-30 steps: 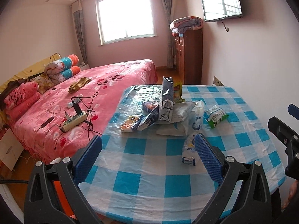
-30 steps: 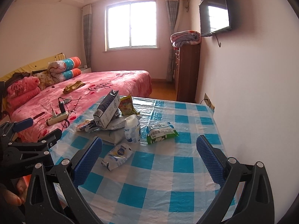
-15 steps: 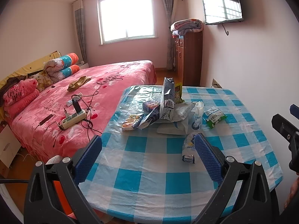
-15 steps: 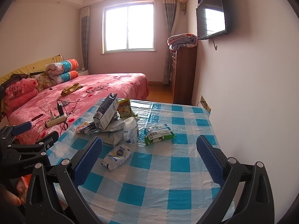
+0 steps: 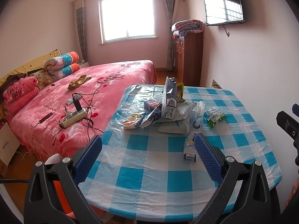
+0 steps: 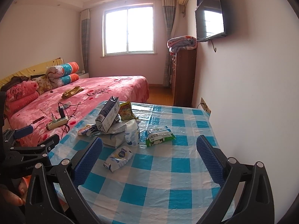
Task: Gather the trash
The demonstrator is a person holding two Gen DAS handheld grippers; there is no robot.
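Trash lies in a heap on the blue-checked table: a tall blue-white carton, a white plastic cup, a green wet-wipe pack, a small white-blue pouch and several flat wrappers. My left gripper hangs open over the table's near edge, the pouch just inside its right finger. My right gripper stands open nearer the wall, with the pouch by its left finger. Both hold nothing.
A pink bed with a power strip and cables borders the table on the left. A wooden cabinet stands beyond, a TV hangs on the right wall, which the table abuts. A hand shows bottom left.
Both grippers have drawn back and risen a little, so the table and trash look smaller and farther. Nothing on the table moved. Both stay open.
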